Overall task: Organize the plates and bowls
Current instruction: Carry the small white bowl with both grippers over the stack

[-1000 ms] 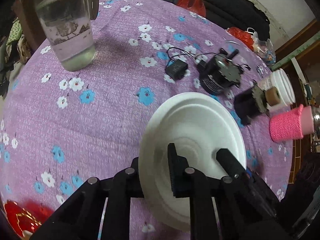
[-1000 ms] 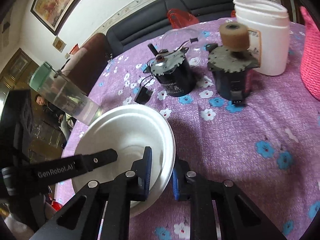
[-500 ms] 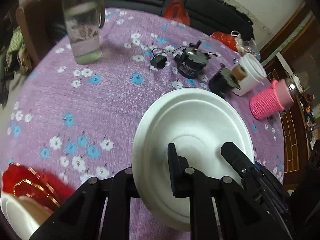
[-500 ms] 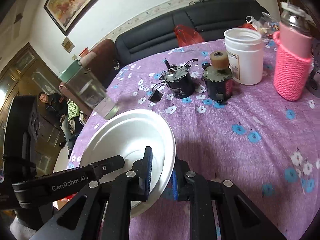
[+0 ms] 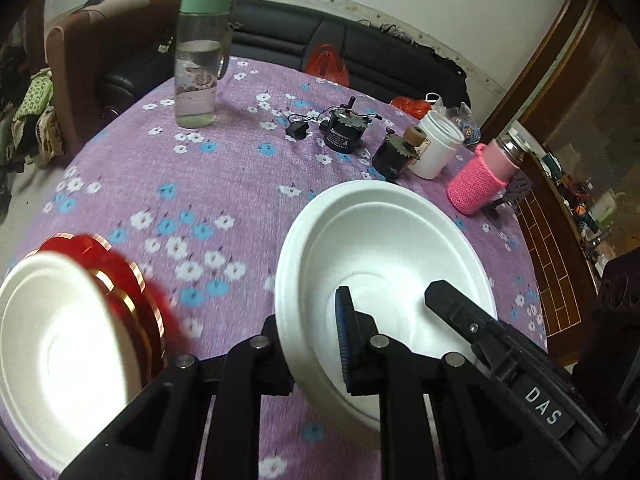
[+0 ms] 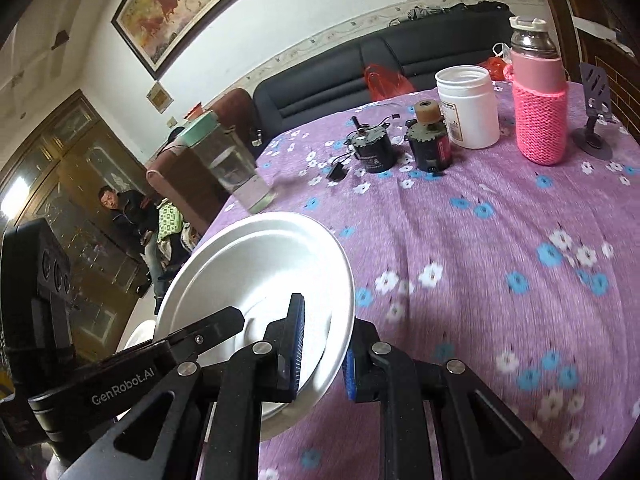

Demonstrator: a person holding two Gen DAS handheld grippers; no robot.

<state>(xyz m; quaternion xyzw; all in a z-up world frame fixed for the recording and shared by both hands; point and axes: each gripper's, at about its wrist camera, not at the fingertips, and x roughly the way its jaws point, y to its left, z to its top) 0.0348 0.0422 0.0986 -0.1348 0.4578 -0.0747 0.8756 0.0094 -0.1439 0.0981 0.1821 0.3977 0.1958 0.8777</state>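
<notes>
Left tool (image 5: 312, 344) and right tool (image 6: 320, 344) each pinch the rim of one white foam plate (image 5: 384, 264), held clear above the worktop (image 5: 224, 184).

Near the left tool lies a second white plate (image 5: 60, 356) on a red dish (image 5: 120, 276): likely the stack. Keep the held plate level, centre it over that one, lower until rims nest, then let go both sides together. Farther off stand motors (image 5: 346, 132) and a water bottle (image 5: 200, 64); stay clear of them.

Water bottle (image 5: 199, 64), two motors (image 5: 345, 130), white jar (image 5: 436, 145), pink-sleeved flask (image 5: 482, 178).
</notes>
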